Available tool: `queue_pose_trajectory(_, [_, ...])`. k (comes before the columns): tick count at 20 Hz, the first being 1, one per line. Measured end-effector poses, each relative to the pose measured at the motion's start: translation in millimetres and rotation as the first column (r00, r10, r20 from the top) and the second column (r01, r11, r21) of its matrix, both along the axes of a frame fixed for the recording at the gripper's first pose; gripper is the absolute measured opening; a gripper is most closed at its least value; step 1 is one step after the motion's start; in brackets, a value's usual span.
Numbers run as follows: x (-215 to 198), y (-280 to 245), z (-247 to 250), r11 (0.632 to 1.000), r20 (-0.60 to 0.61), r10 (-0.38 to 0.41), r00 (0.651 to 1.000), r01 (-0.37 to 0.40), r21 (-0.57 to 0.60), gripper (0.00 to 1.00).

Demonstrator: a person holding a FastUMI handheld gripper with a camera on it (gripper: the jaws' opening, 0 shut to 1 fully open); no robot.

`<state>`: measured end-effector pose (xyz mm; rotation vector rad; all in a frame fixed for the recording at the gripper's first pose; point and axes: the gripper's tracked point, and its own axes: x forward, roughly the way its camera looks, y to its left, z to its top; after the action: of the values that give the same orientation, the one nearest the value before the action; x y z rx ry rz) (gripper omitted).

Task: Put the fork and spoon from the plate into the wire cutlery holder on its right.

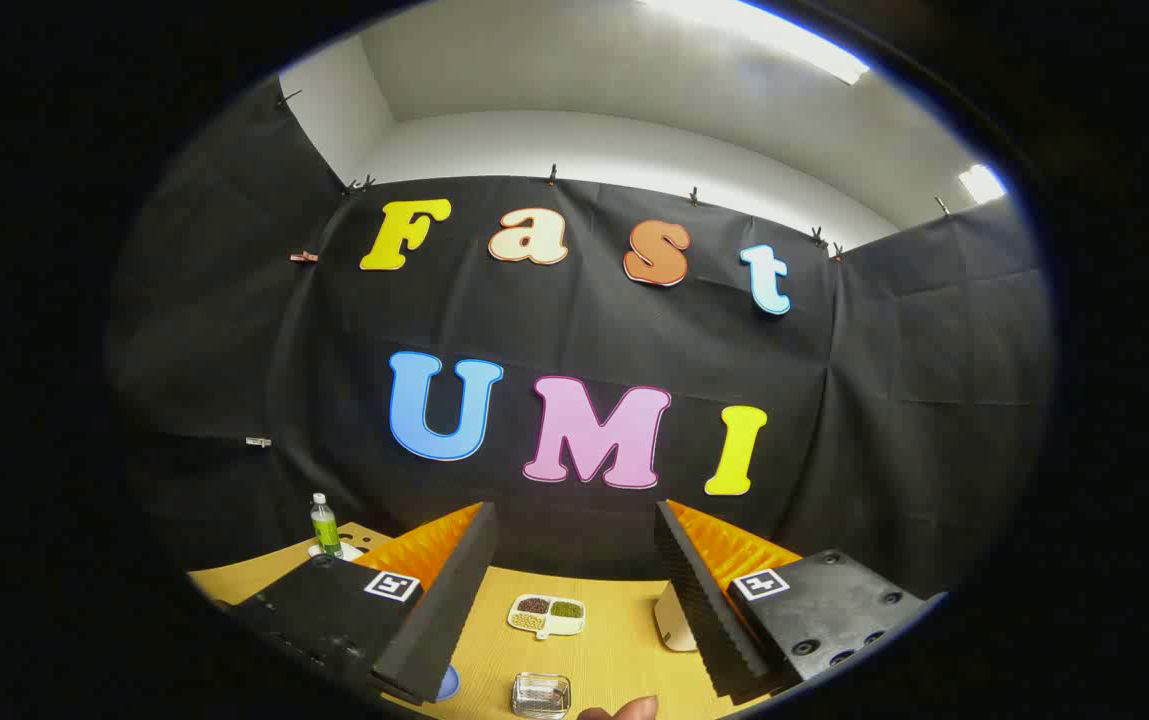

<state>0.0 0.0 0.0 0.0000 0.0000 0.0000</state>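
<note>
Fingers (574, 600) are held wide apart with nothing gripped, above the table (614, 650). Fork, spoon and holder cannot be made out; a dish (546, 614) lies between them. Risk judged: the wrong item could be approached.

The claw (574, 600) sits at the bottom of the frame with its two dark, ridged fingers (444, 610) spread wide apart, holding nothing. A fingertip of a person's hand (624, 709) peeks in at the bottom centre.
</note>
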Motion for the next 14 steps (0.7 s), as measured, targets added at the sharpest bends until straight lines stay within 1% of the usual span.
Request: queue_pose_trajectory(14, [-2.9, -8.2, -2.7, 1.000, -0.009, -0.012, 1.000, 0.012, -0.014, 0.97])
